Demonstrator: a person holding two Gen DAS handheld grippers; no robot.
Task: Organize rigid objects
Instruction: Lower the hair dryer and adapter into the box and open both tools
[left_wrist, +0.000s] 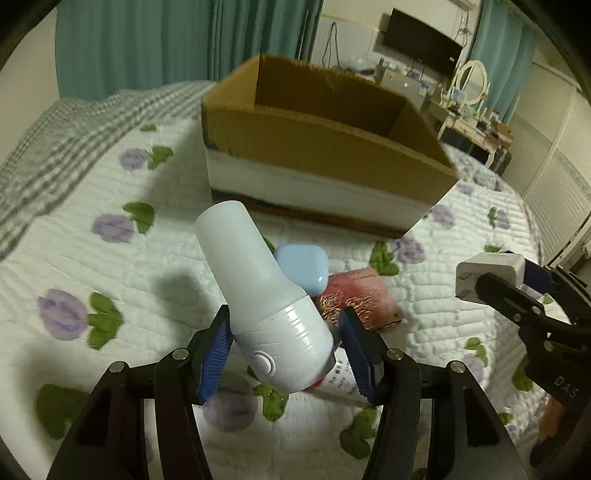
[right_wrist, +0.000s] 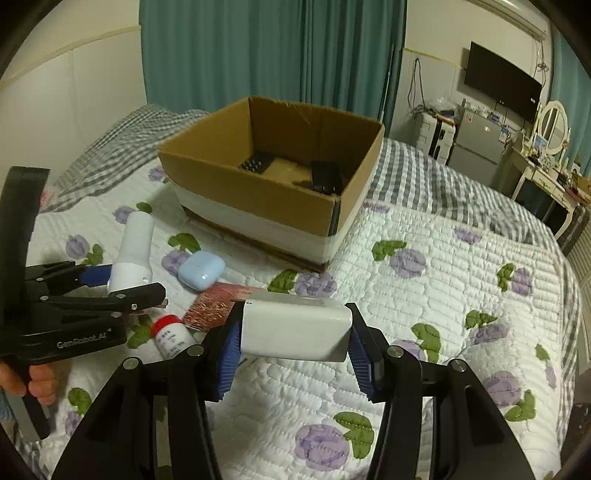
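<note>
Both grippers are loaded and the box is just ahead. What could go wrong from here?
1. The left gripper grips the white device only near its base, and it leans out tilted; it might pivot or slip.
2. The right gripper holds the white charger by its ends; a knock on the cardboard box wall could dislodge it.
3. Dark items already lie inside; dropping from height may strike them.

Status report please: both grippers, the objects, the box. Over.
Left gripper shut on white device. Right gripper shut on white charger. Cardboard box ahead, open, path clear.
</note>
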